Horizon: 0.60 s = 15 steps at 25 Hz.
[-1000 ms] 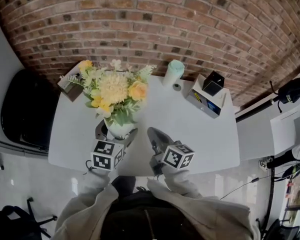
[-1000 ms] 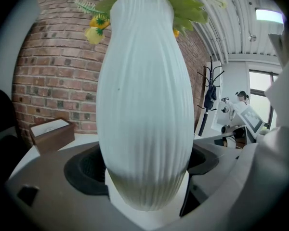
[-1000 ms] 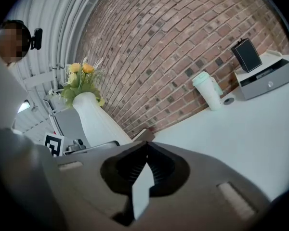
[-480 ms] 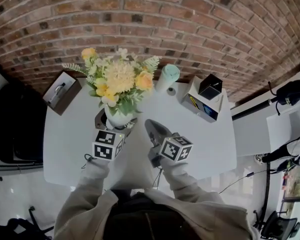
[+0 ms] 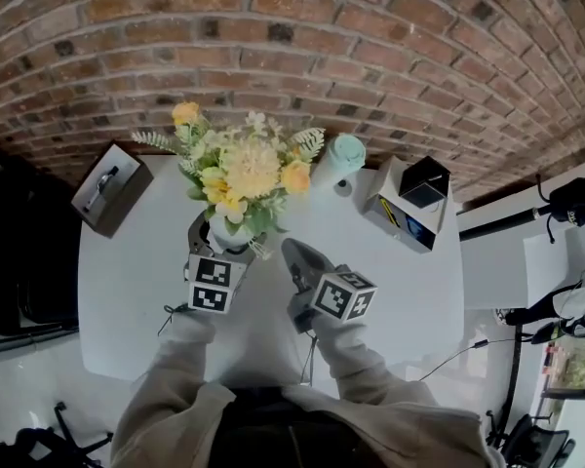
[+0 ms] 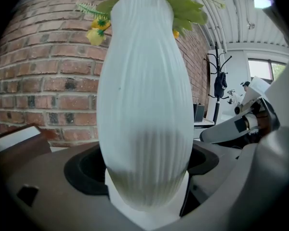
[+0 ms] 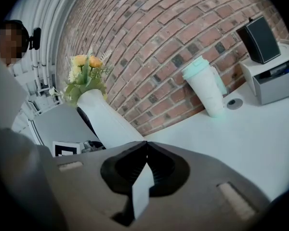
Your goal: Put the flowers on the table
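Note:
A white ribbed vase point(image 6: 144, 105) of yellow and cream flowers point(image 5: 246, 169) stands upright between the wide jaws of my left gripper point(image 5: 224, 240), which is shut on its lower body. The vase fills the left gripper view, where my left gripper point(image 6: 144, 170) clasps it from both sides. It hangs over the left middle of the white table point(image 5: 127, 300); whether its base touches the top I cannot tell. My right gripper point(image 5: 292, 254) hovers just right of the vase, shut with nothing in it. The right gripper view shows my right gripper point(image 7: 146, 146) with jaws meeting and the vase point(image 7: 103, 117) at its left.
A mint tumbler point(image 5: 339, 158) stands by the brick wall, and a white box point(image 5: 402, 213) with a black cube point(image 5: 426, 181) on it sits at the back right. A brown tissue box point(image 5: 109, 188) lies at the table's back left corner.
Both grippers have travelled from the table's near edge farther in toward the brick wall. The vase went along in the left gripper, and the right stayed shut beside it.

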Each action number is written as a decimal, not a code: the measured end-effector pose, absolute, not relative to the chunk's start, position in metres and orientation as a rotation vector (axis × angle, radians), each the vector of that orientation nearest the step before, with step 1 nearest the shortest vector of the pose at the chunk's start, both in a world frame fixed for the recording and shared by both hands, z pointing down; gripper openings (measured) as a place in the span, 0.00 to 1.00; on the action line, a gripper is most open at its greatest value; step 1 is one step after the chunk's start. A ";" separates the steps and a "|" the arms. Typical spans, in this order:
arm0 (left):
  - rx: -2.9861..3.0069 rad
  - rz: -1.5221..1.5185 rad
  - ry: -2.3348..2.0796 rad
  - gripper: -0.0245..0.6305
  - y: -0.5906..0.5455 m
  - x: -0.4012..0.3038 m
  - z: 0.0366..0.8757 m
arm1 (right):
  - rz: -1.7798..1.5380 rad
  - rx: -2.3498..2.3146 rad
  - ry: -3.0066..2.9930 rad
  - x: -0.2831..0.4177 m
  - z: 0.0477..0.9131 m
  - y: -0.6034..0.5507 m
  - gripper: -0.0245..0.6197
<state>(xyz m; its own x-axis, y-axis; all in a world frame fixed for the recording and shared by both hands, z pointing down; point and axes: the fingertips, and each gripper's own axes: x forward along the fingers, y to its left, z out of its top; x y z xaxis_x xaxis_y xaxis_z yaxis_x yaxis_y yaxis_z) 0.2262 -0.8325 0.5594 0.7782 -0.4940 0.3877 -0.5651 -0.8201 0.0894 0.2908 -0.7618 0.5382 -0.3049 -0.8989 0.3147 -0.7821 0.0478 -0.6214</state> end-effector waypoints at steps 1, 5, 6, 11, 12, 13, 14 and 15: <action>2.784 0.524 -0.843 0.75 -0.836 0.227 0.563 | -1.108 -1.751 2.151 0.291 0.542 -0.764 0.04; 2.830 0.544 -0.877 0.75 -0.850 0.228 0.576 | -1.146 -1.740 2.147 0.289 0.556 -0.771 0.04; 2.836 0.547 -0.885 0.75 -0.854 0.229 0.579 | -1.151 -1.741 2.148 0.289 0.558 -0.773 0.04; 2.808 0.567 -0.916 0.76 -0.865 0.228 0.613 | -1.171 -1.742 2.170 0.284 0.571 -0.782 0.04; 2.810 0.567 -0.924 0.75 -0.868 0.229 0.617 | -1.176 -1.741 2.171 0.283 0.574 -0.783 0.04; 2.822 0.564 -0.935 0.75 -0.870 0.230 0.619 | -1.183 -1.742 2.172 0.283 0.576 -0.785 0.04; 2.836 0.564 -0.944 0.75 -0.873 0.231 0.620 | -1.190 -1.745 2.172 0.283 0.579 -0.786 0.04; 2.846 0.569 -0.950 0.75 -0.876 0.232 0.622 | -1.197 -1.750 2.171 0.283 0.581 -0.787 0.04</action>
<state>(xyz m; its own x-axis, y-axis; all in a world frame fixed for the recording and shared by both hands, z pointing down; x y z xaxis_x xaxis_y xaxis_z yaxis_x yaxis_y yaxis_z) 0.2318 -0.8756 0.6220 0.7377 -0.5623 0.3738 -0.5948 -0.8031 -0.0342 0.2834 -0.7867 0.5806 -0.3311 -0.8649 0.3773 -0.7809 0.0266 -0.6241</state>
